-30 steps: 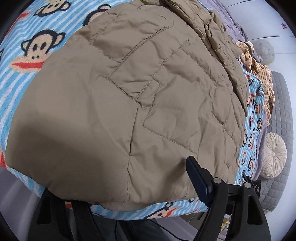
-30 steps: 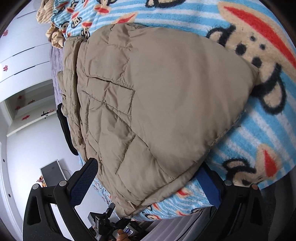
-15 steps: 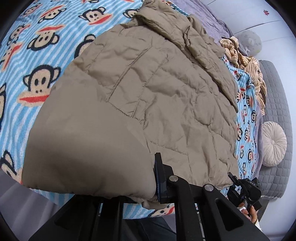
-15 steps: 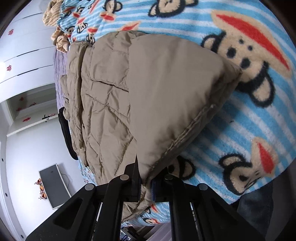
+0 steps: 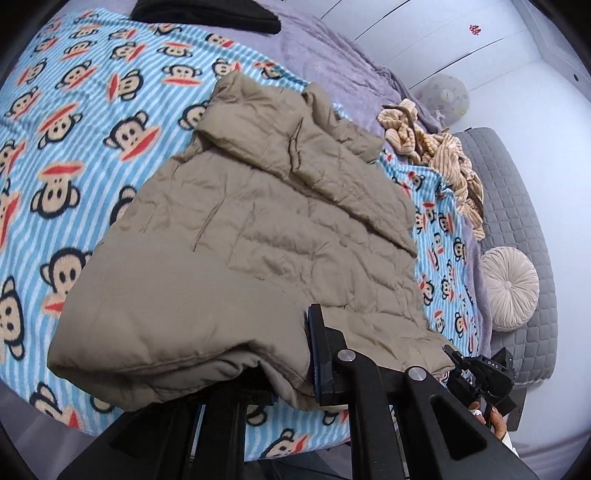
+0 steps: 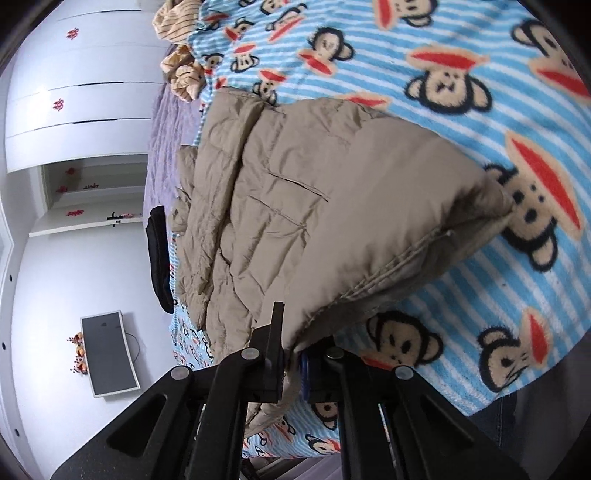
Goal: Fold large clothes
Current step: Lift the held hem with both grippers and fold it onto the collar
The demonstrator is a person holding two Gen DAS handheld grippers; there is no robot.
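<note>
Jaws of both grippers clamped on jacket (image 5: pixel 258 236) hem, lifted off blanket (image 5: pixel 74 122)

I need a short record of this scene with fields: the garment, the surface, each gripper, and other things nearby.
garment: tan quilted jacket, near hem lifted off the bed
surface: blue striped monkey-print blanket
left gripper: shut on the jacket's near hem
right gripper: shut on the jacket's near hem
other clothes: striped beige garment, crumpled at the far side; black garment beyond the blanket
beside the bed: round cream cushion on a grey quilted seat
</note>
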